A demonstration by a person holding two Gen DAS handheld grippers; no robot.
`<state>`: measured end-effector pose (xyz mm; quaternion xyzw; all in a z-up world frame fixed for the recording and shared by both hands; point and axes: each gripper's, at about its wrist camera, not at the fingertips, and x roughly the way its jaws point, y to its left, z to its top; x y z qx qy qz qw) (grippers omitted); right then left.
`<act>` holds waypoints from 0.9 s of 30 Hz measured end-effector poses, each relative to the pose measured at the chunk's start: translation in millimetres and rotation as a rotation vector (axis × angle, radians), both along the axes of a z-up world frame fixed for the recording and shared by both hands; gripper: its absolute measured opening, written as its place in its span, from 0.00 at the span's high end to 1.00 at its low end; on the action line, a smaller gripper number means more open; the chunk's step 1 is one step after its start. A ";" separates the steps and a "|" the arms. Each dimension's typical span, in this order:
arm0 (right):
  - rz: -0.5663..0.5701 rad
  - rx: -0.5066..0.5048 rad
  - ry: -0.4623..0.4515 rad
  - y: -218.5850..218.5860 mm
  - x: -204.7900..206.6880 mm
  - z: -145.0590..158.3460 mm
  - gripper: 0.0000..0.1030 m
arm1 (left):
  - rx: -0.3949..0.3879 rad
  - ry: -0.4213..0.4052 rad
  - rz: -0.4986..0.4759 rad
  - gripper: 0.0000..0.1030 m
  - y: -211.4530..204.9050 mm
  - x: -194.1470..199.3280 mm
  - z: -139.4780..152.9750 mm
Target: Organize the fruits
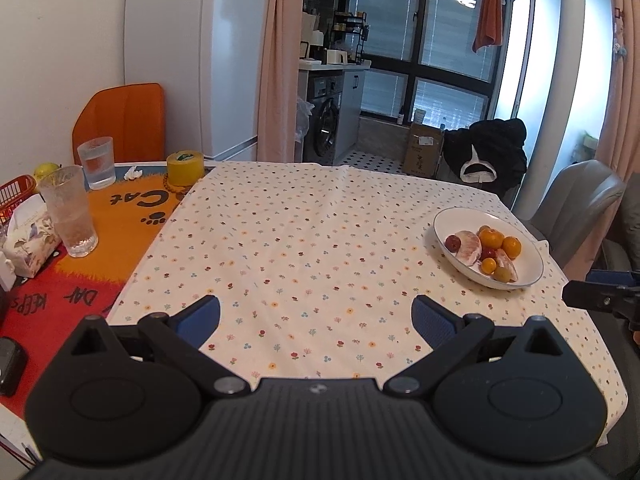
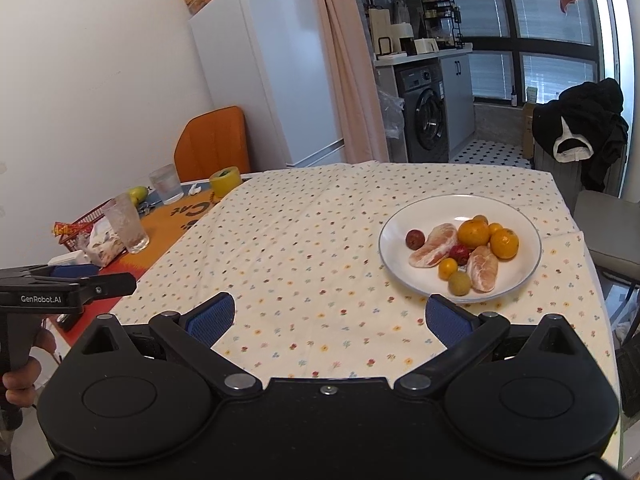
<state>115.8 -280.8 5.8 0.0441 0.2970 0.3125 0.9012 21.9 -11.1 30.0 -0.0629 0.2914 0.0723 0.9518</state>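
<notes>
Both jaws gape empty; plate [image 2: 460, 294] of fruit [image 2: 474, 234] lies beyond right gripper [image 2: 328, 316].

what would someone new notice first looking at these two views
Probably the white plate heaped with fruit, oranges and peeled pomelo segments, on the right of the floral tablecloth. Next, both open grippers, left and right, hovering over bare cloth near its front edge, holding nothing.
</notes>
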 end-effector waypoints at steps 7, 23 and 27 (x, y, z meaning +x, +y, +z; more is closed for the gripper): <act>0.003 0.004 0.010 1.4 -2.3 2.6 0.00 | -0.005 0.003 -0.003 0.02 2.1 -3.5 3.6; 0.020 -0.007 0.012 1.2 -2.9 1.4 0.00 | -0.003 -0.009 -0.007 0.02 1.0 -5.9 7.3; 0.020 -0.007 0.010 1.6 -2.0 1.7 0.00 | -0.006 -0.012 -0.006 0.02 1.5 -6.2 7.9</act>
